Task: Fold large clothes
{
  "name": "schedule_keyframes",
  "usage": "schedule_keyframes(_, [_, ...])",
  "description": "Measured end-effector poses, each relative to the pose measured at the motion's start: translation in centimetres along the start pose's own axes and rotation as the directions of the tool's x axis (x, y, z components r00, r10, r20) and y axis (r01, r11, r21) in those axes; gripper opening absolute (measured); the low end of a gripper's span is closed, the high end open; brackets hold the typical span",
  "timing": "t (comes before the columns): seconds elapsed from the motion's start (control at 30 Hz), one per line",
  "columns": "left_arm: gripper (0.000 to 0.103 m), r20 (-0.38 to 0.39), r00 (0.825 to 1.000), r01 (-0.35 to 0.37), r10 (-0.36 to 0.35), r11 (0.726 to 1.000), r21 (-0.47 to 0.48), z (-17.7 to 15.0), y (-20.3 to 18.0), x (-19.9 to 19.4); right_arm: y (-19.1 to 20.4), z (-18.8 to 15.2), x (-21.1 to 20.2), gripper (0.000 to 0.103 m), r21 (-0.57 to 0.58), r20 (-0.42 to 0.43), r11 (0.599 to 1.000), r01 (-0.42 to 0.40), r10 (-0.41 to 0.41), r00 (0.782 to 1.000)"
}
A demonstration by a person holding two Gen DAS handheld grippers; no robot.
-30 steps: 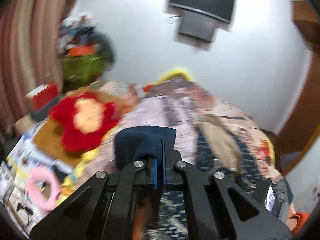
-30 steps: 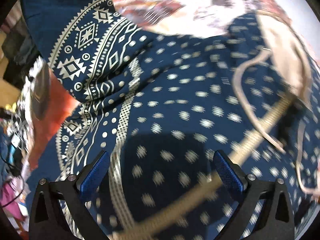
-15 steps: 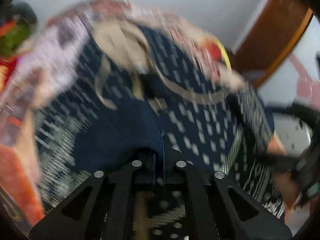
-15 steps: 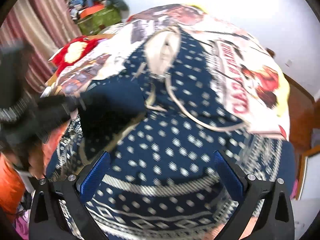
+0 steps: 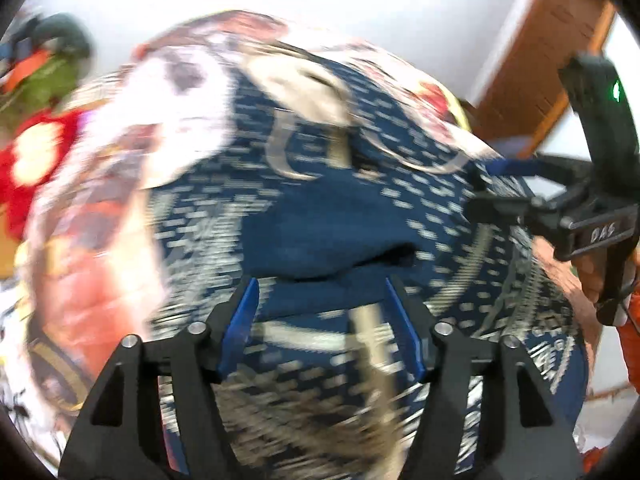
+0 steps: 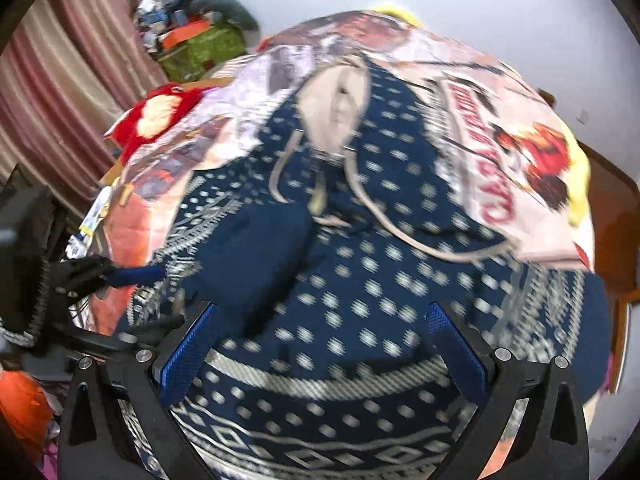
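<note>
Garment (image 5: 320, 220) lay directly below left gripper (image 5: 320, 320) | jaws just spread, folded sleeve dropped, nothing pinched | right gripper (image 6: 320, 348) spread wide, empty, hovering above hem.

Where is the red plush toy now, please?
The red plush toy lies at the far left side of the bed, upper left in the right wrist view, between the striped curtain and the navy patterned garment.

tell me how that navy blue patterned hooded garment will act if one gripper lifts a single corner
The navy blue patterned hooded garment probably goes floppy: its folded-over sleeve lies slumped and creased. It likely drags, since it covers much of the bed. The loose beige drawstrings may well dangle and swing.
</note>
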State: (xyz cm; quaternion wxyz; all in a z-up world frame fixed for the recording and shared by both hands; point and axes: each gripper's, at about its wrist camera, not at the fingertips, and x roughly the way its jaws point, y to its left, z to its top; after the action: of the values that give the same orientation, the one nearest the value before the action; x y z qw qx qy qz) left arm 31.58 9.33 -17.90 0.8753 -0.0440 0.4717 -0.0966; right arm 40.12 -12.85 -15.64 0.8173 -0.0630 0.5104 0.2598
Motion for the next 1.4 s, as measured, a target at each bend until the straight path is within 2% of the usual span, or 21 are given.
schedule_keyframes(0.1, [0.068,0.014,0.989,-0.144,0.145,0.988,-0.051,-1.5,4.4,-1.3,3.0,1.1,1.7,0.103,-0.065,-0.007,0.998,-0.008,0.007,1.000])
schedule_keyframes(0.23, [0.068,-0.072,0.973,-0.228,0.220,0.965,-0.126,-4.6,9.8,0.0,7.6,2.1,5.3,0.103,-0.169,-0.050,0.985,-0.021,0.013,0.999])
schedule_keyframes(0.43, [0.068,-0.149,0.963,-0.248,0.225,0.956,-0.159,-7.0,12.7,4.6,13.1,2.2,11.6,0.100,-0.325,-0.128,0.946,-0.008,-0.036,0.991])
schedule_keyframes(0.5, [0.068,-0.128,0.968,-0.236,0.217,0.959,-0.158,-7.2,12.6,5.9,14.0,2.0,13.5,0.093,-0.371,-0.142,0.928,0.013,-0.071,0.987])
schedule_keyframes(0.6, [0.068,-0.076,0.973,-0.224,0.217,0.970,-0.091,-6.7,11.2,7.0,15.1,1.6,16.3,0.081,-0.439,-0.163,0.897,0.045,-0.129,0.978])
schedule_keyframes(0.67, [0.068,-0.059,0.967,-0.250,0.248,0.967,-0.046,-6.4,10.5,8.3,15.4,1.5,17.3,0.077,-0.464,-0.161,0.884,0.055,-0.146,0.976])
schedule_keyframes(0.7, [0.068,-0.048,0.962,-0.269,0.268,0.963,-0.017,-6.3,10.1,8.7,15.5,1.6,17.6,0.069,-0.469,-0.151,0.881,0.057,-0.144,0.978])
schedule_keyframes(0.77, [0.063,-0.018,0.944,-0.327,0.329,0.943,0.066,-6.3,8.7,9.9,15.5,1.8,17.8,0.057,-0.474,-0.120,0.877,0.077,-0.152,0.981])
schedule_keyframes(0.83, [0.056,-0.003,0.936,-0.351,0.353,0.930,0.106,-6.4,7.9,10.3,15.3,2.0,17.6,0.047,-0.469,-0.108,0.880,0.076,-0.143,0.984])
schedule_keyframes(0.9, [0.054,-0.007,0.938,-0.344,0.346,0.934,0.094,-6.3,8.1,10.3,15.1,2.1,17.4,0.033,-0.463,-0.097,0.882,0.085,-0.146,0.984])
schedule_keyframes(1.0, [0.053,-0.024,0.945,-0.324,0.326,0.944,0.059,-6.4,8.7,9.8,14.6,2.4,16.6,0.019,-0.453,-0.071,0.886,0.101,-0.149,0.986])
schedule_keyframes(1.17, [0.052,-0.055,0.948,-0.311,0.314,0.948,0.063,-7.0,8.7,9.2,12.5,2.6,13.1,0.011,-0.374,0.022,0.919,0.122,-0.123,0.992])
schedule_keyframes(1.3, [0.052,-0.080,0.955,-0.282,0.286,0.958,0.051,-7.8,9.4,8.3,9.8,2.9,9.9,0.010,-0.288,0.080,0.950,0.118,-0.099,0.992])
schedule_keyframes(1.4, [0.052,-0.087,0.952,-0.289,0.292,0.956,0.042,-7.8,9.4,8.3,7.6,2.7,7.5,0.009,-0.216,0.116,0.970,0.113,-0.089,0.989])
